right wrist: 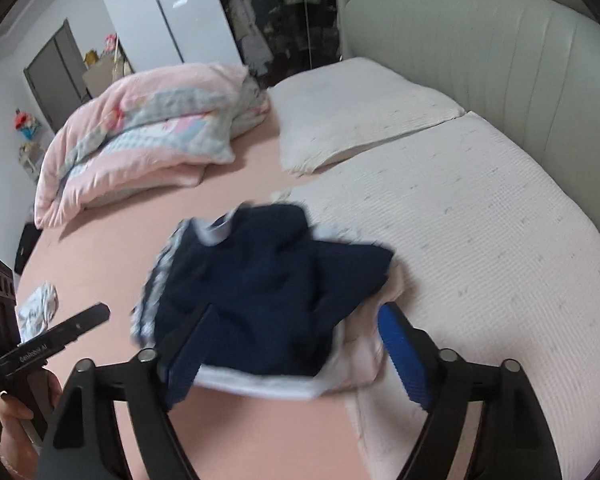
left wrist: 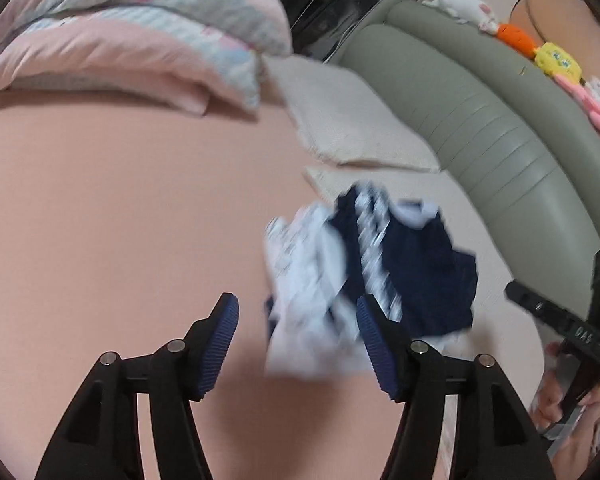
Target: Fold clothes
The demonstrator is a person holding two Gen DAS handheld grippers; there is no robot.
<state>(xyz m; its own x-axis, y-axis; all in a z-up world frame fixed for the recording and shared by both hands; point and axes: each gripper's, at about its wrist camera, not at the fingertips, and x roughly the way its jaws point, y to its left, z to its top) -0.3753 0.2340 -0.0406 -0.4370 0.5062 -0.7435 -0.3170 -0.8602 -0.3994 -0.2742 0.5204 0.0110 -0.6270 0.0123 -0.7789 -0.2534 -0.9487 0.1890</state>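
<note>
A crumpled navy garment with white trim (left wrist: 412, 272) (right wrist: 268, 296) lies blurred on the pink bed sheet (left wrist: 100, 220), partly over a white cloth (left wrist: 300, 280). My left gripper (left wrist: 298, 344) is open just short of it, with nothing between the pads. My right gripper (right wrist: 300, 348) is open with its jaws at either side of the garment's near edge; whether they touch it I cannot tell. The left tool also shows at the left of the right wrist view (right wrist: 52, 340), the right tool at the right of the left wrist view (left wrist: 560, 320).
A folded pink quilt (right wrist: 148, 136) lies at the far left of the bed. Two cream pillows (right wrist: 360, 112) lie against a grey padded headboard (left wrist: 480, 120) with plush toys (left wrist: 556, 60) on top. A small patterned cloth (right wrist: 40, 308) lies at the bed's left edge.
</note>
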